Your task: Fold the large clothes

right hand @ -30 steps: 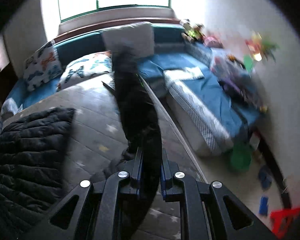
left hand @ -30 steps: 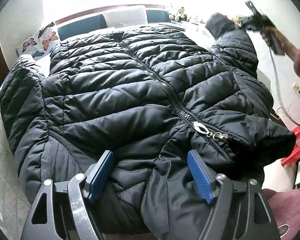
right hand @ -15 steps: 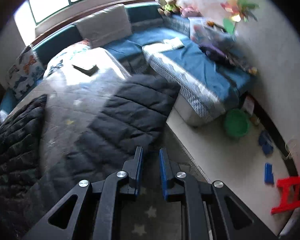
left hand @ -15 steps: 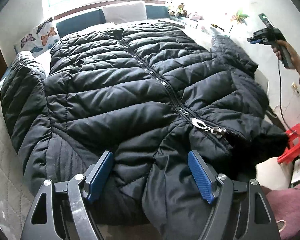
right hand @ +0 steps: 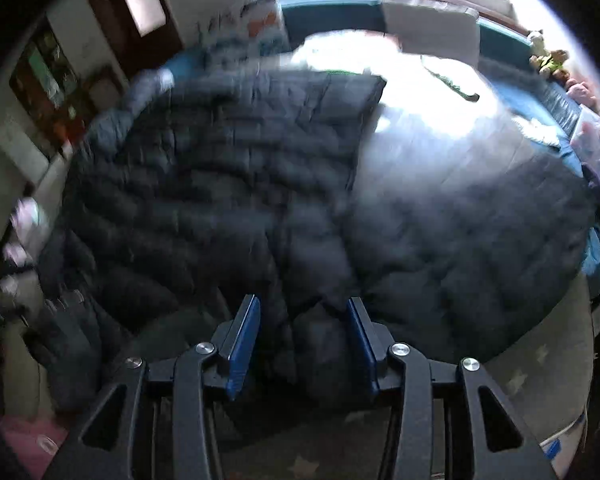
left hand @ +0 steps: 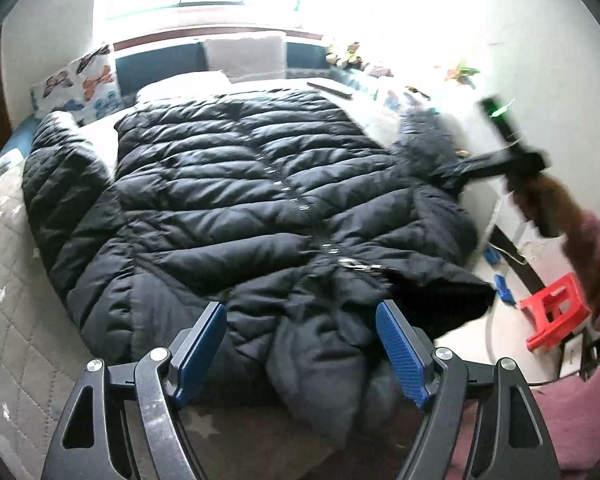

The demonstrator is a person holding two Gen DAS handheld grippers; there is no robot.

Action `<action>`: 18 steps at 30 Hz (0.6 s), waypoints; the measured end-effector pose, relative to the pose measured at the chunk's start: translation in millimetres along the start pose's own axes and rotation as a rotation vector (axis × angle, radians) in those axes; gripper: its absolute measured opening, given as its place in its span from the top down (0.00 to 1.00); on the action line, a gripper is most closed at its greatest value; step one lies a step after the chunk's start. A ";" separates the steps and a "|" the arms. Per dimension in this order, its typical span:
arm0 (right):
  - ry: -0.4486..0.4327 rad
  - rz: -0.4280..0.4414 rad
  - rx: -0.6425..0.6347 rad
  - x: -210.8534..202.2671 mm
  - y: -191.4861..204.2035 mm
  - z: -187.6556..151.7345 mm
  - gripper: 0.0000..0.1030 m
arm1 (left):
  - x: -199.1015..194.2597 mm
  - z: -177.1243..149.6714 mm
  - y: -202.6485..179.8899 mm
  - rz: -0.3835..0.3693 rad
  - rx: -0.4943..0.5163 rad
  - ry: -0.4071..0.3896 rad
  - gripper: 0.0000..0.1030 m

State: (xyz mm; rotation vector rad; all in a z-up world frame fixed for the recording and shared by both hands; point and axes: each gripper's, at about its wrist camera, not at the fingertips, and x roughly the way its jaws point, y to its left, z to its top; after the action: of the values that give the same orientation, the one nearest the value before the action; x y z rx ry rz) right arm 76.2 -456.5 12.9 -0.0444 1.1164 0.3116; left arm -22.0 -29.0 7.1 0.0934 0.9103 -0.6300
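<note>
1. At nine o'clock in the left wrist view, the quilted bedcover (left hand: 8, 320) lies bare beside the black puffer jacket (left hand: 236, 200); a wide soft surface like this gives a big garment room to be laid flat.
2. The jacket sprawls front-up across the middle, zipper (left hand: 300, 208) shut, its near end hanging toward six o'clock. One sleeve (left hand: 60, 176) is spread at ten o'clock, the other (left hand: 428, 148) at two o'clock, probably to be folded inward.
3. The left gripper (left hand: 300, 344) hovers at six o'clock, jaws wide apart and holding nothing, likely poised for that near edge.
4. At three o'clock the right gripper (left hand: 460, 170), jaws just opening and still clear of the cloth, nears the sleeve; its own view shows jacket fabric beyond them.
5. No brand, label or writing can be read anywhere.
</note>
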 end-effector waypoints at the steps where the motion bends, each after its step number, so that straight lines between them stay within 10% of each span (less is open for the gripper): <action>1: 0.025 -0.035 -0.008 8.2 0.4 -3.6 0.52 | -1.2 -0.3 -5.2 -0.006 0.018 -0.005 0.20; 8: 0.016 -0.123 -0.101 -17.6 27.5 -11.2 0.52 | 16.8 -6.2 -50.8 -0.008 0.191 0.022 0.19; 18: 0.042 0.313 -0.399 -44.7 161.0 -42.0 0.47 | 63.4 -2.7 -52.8 0.016 0.209 0.051 0.24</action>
State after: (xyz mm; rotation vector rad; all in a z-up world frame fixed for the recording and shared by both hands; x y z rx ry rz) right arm -21.7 -320.6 53.4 -0.2311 1.0879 0.8141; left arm -24.4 -101.0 -33.1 0.3041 0.8898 -0.7095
